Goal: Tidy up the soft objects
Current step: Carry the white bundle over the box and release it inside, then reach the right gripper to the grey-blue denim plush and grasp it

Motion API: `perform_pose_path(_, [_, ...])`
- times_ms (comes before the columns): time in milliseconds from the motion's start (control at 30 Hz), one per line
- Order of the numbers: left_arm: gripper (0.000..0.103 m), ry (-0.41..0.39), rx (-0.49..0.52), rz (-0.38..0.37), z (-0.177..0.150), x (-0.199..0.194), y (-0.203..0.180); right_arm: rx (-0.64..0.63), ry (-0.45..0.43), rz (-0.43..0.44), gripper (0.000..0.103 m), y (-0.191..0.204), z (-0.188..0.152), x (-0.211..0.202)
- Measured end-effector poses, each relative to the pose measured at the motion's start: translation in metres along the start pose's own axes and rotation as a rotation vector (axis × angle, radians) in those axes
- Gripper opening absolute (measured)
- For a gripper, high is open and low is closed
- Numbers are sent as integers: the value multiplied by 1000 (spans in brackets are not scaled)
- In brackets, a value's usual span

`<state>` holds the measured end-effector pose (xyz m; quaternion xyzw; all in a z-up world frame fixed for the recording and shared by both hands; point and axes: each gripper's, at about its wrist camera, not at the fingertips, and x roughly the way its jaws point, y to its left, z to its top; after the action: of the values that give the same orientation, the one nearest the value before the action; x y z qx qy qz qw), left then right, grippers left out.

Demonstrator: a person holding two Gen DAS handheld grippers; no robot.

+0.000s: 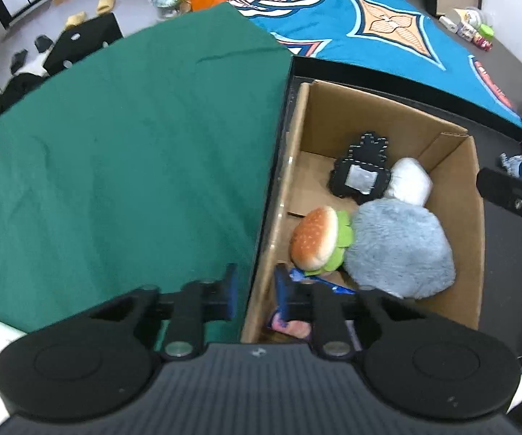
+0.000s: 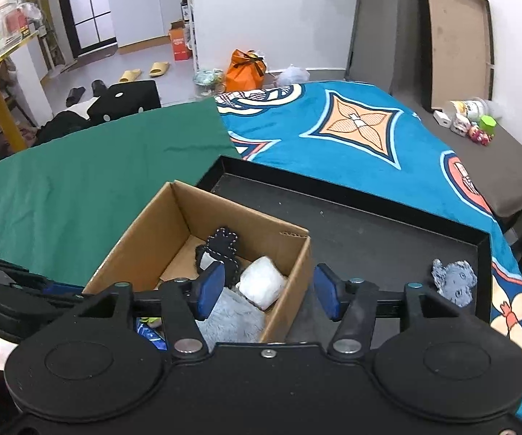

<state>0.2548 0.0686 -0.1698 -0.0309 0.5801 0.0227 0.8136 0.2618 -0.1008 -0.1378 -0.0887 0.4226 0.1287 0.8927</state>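
While the brown cardboard box (image 2: 203, 239) already holds several plush toys, you still need the small grey plush toy (image 2: 454, 282) on the black tray's (image 2: 369, 232) right; both grippers' jaws stand apart, empty.

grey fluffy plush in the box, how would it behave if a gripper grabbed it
The grey fluffy plush looks soft and rounded, so it would probably squash and sag rather than hold shape. Its long fur may slip between pads. It seems light for its bulk, wedged beside the burger plush.
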Motion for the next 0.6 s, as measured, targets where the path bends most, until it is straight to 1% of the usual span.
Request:
perform_pose_path(100, [10, -6, 11, -13, -2, -3, -2, 7, -2, -7, 56, -4, -3, -3])
perform_pose_path(233, [9, -20, 25, 0, -5, -9, -6, 16, -6, -12, 57, -11, -6, -8])
perform_pose_path(267, [9, -24, 25, 2, -6, -11, -6, 16, -8, -13, 58, -13, -7, -9])
perform_pose_path(367, [9, -47, 41, 17, -8, -17, -10, 18, -22, -13, 64, -19, -10, -15])
perform_pose_path(433, [10, -66, 66, 31, -7, -21, -15, 25, -30, -13, 71, -25, -13, -18])
perform_pose_path(467, [12, -73, 78, 46, -6, -22, -17, 29, -34, -13, 71, -28, -15, -20])
perform_pose_path(533, [13, -80, 105, 70, -6, -24, -23, 33, -43, -17, 72, -34, -18, -23])
perform_pose_path(600, [15, -82, 116, 77, -5, -25, -27, 37, -52, -21, 72, -41, -21, -25])
